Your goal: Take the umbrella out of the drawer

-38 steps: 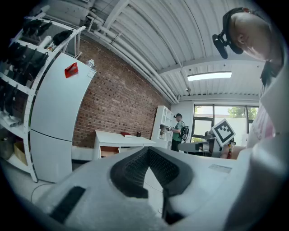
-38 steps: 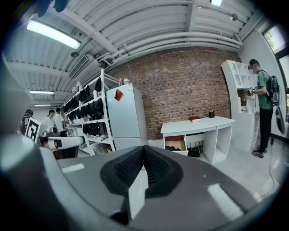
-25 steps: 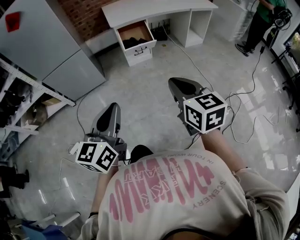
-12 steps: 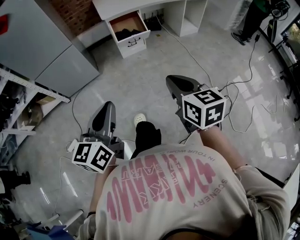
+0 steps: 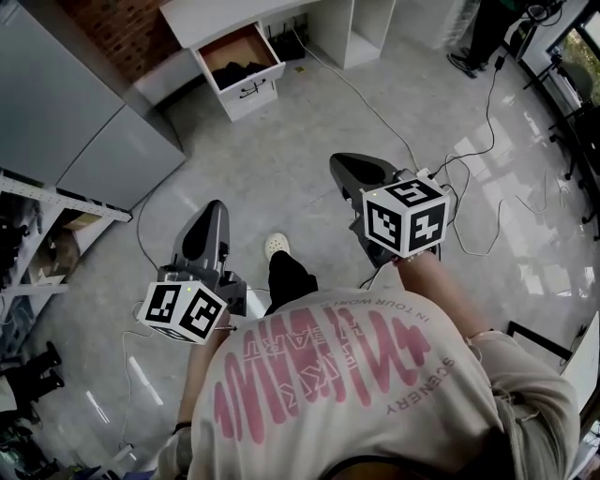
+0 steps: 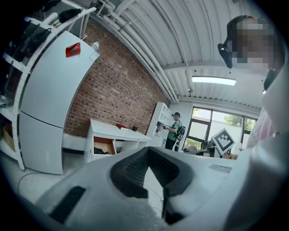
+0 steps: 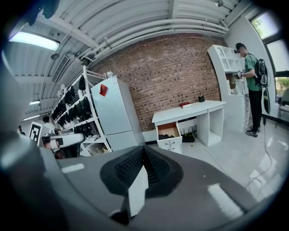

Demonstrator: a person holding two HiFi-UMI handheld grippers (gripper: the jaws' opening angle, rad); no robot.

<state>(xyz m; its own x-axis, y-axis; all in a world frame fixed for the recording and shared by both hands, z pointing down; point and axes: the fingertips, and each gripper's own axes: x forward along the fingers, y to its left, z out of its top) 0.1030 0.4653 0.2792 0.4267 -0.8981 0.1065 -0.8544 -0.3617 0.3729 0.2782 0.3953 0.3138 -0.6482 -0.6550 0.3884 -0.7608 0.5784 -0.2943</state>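
Two grippers are held out over a glossy grey floor (image 5: 281, 159), both well apart from the drawer (image 5: 251, 94).

Far left: a tall grey cabinet (image 5: 66, 112) stands against a brick wall (image 5: 122, 23). Open shelving (image 5: 56, 202) stands just beside the cabinet.

Left of centre: the left gripper (image 5: 212, 211) sits low at the person's left side and points up the floor toward the desk (image 5: 202, 14). Its own view shows the jaws brought together, pads meeting, with nothing between them.

Upper centre: the drawer is pulled out from the left end of the white desk. Dark contents (image 5: 236, 69) lie inside it. The umbrella cannot be singled out among them at this distance. Neither gripper touches the drawer.

Centre: a white shoe (image 5: 275, 246) and a dark trouser leg (image 5: 291, 277) show between the two grippers.

Right of centre: the right gripper (image 5: 339, 167) is held higher in the head view than the left and points the same general way. Its jaws are fully closed and grip nothing.

Far right: a second person (image 7: 250, 76) in a green top stands facing a white shelf unit (image 7: 223, 67), well away from the desk drawer.
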